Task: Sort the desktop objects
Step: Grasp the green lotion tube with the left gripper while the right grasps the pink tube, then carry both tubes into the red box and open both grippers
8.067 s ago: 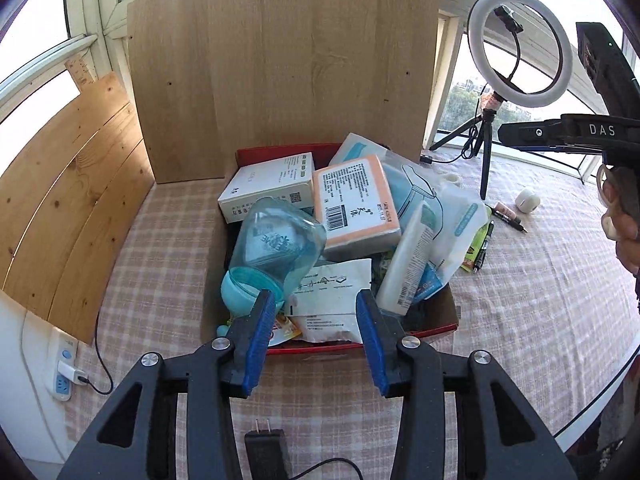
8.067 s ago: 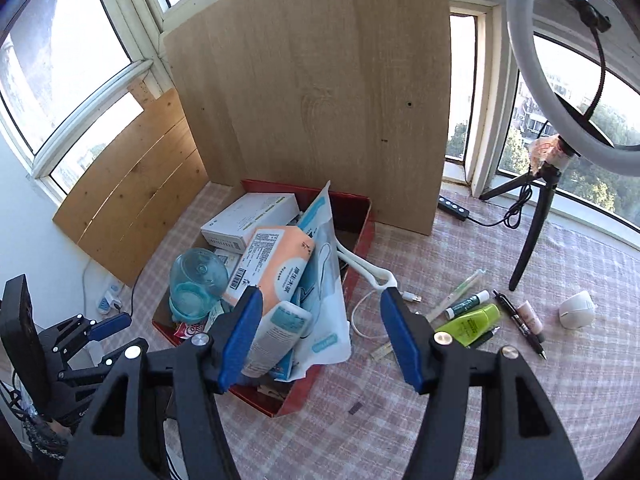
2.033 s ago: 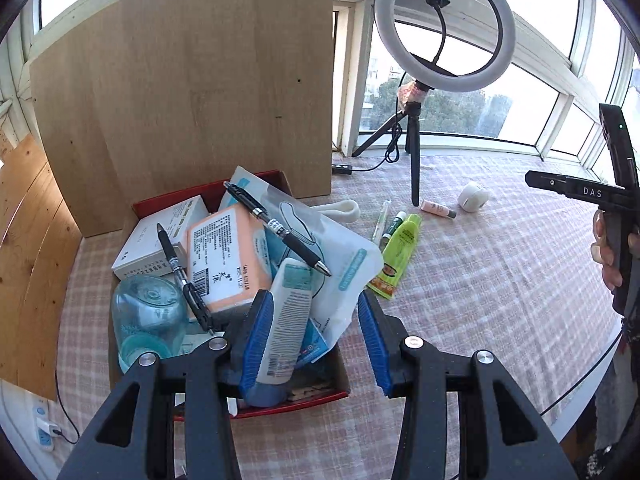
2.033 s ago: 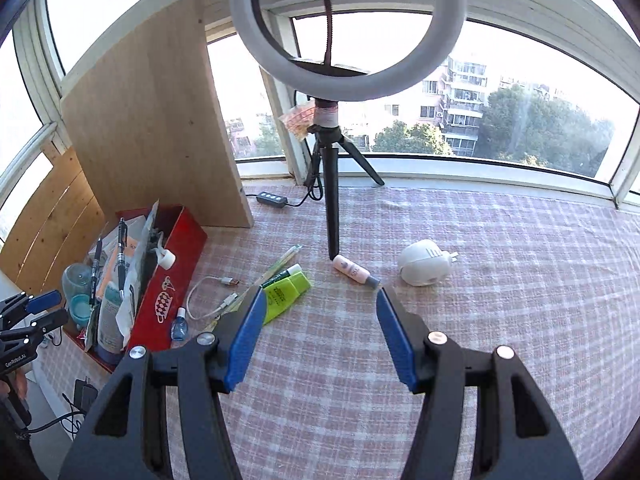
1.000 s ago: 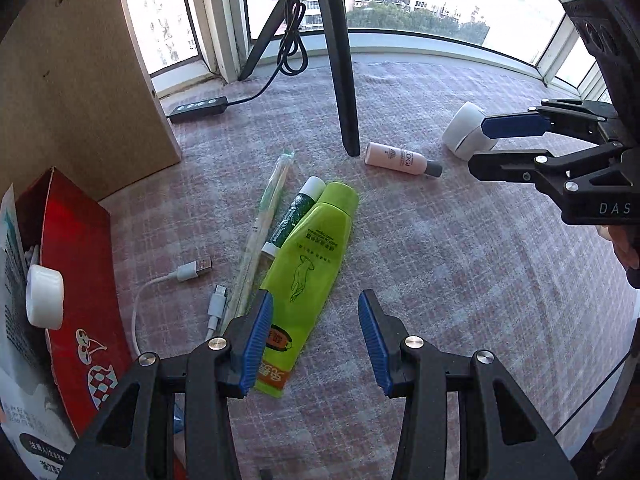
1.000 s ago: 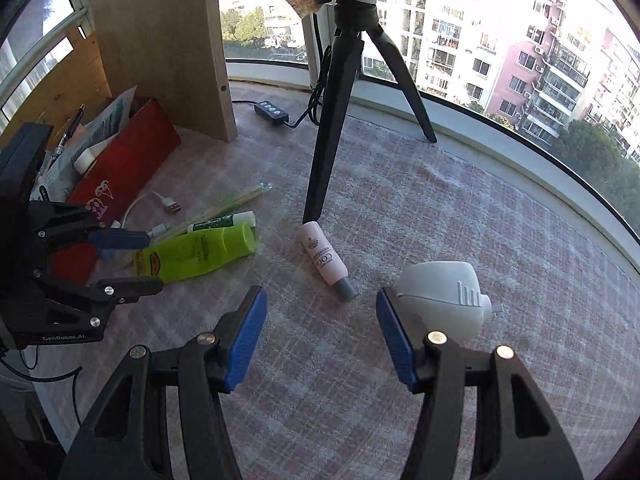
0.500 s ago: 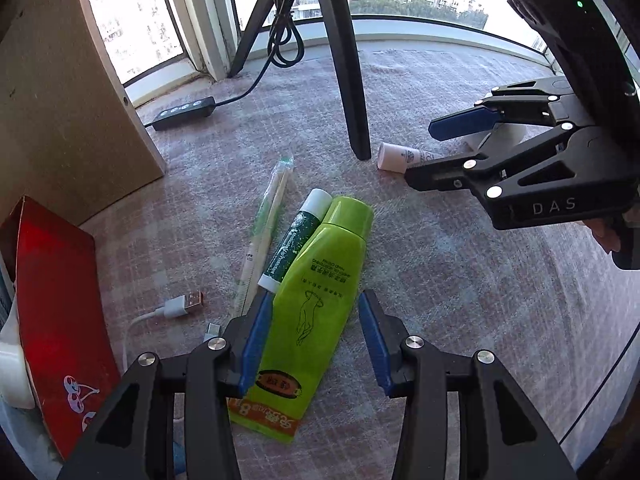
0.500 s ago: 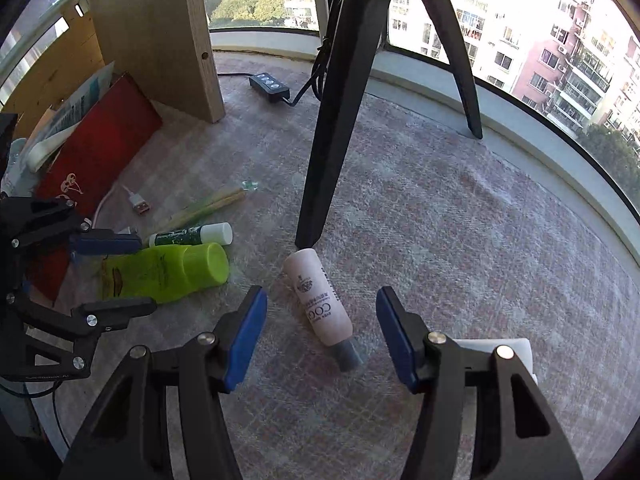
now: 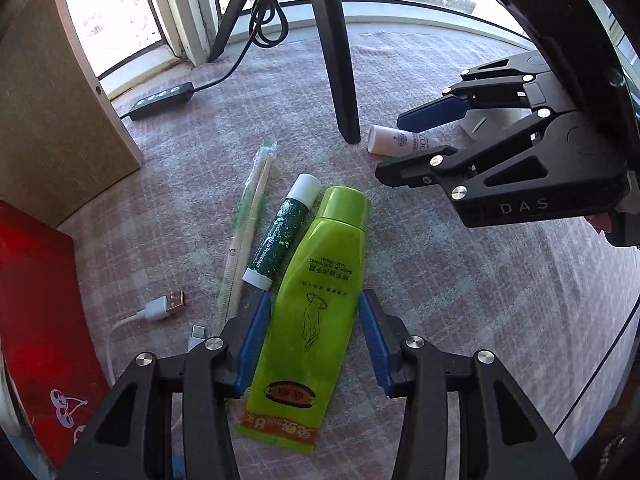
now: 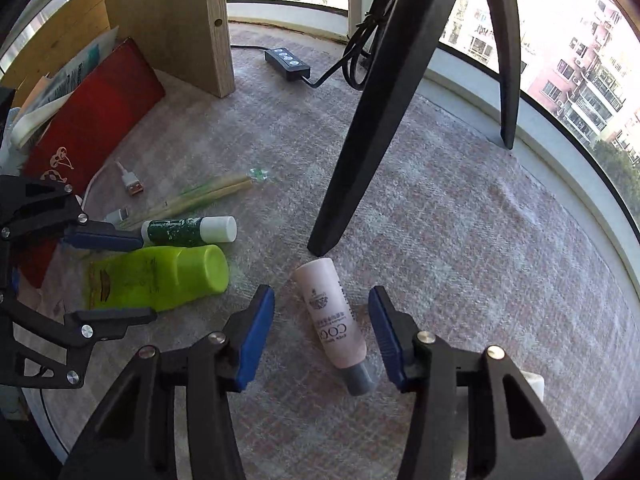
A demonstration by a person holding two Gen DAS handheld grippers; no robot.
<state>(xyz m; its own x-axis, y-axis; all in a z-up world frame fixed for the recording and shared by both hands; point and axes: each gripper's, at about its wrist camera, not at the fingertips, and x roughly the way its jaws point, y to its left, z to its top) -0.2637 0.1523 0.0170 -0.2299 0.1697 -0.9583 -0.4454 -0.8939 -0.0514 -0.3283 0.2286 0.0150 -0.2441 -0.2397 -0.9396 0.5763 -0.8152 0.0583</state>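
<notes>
green tube now sits between released left tongs; right tongs dropped over pink tube, closing, not gripping; both grasps imminent.

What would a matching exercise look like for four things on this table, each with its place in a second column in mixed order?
Things:
1. green tube
2. pink tube
3. dark green stick
4. USB plug

Places:
A. next to the red box
B. between the left hand-held gripper's open fingers
C. beside the wrapped chopsticks
D. between the right hand-held gripper's closing fingers, at the tripod leg's foot

Pairs: 1-B, 2-D, 3-C, 4-A
</notes>
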